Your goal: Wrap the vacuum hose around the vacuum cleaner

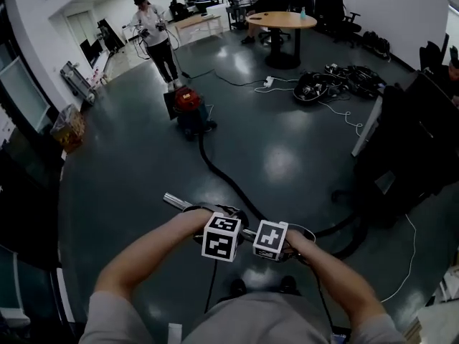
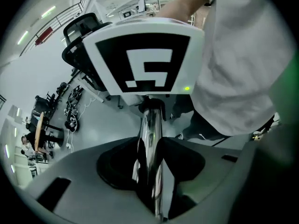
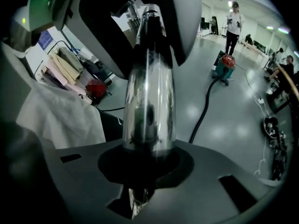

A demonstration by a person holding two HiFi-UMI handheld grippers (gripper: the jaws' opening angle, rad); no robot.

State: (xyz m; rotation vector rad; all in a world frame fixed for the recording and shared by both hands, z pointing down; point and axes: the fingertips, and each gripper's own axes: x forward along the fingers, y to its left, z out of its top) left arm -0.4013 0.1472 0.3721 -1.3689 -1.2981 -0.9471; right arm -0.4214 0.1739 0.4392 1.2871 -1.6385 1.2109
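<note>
A red and teal vacuum cleaner (image 1: 188,107) stands on the dark floor ahead, also far off in the right gripper view (image 3: 226,66). Its black hose (image 1: 222,174) snakes toward me and loops off to the right. I hold the chrome wand tube (image 1: 176,202) across my front with both grippers side by side. The left gripper (image 1: 221,236) is shut on the tube (image 2: 149,139), which runs up between its jaws. The right gripper (image 1: 271,240) is shut on the same tube (image 3: 149,101). The hose (image 3: 203,111) trails over the floor behind it.
A person (image 1: 154,34) stands just behind the vacuum cleaner. A round wooden table (image 1: 281,21) and a heap of cables (image 1: 337,81) lie at the back right. A dark cabinet (image 1: 416,142) stands at the right, and a white cord (image 1: 410,260) lies near it.
</note>
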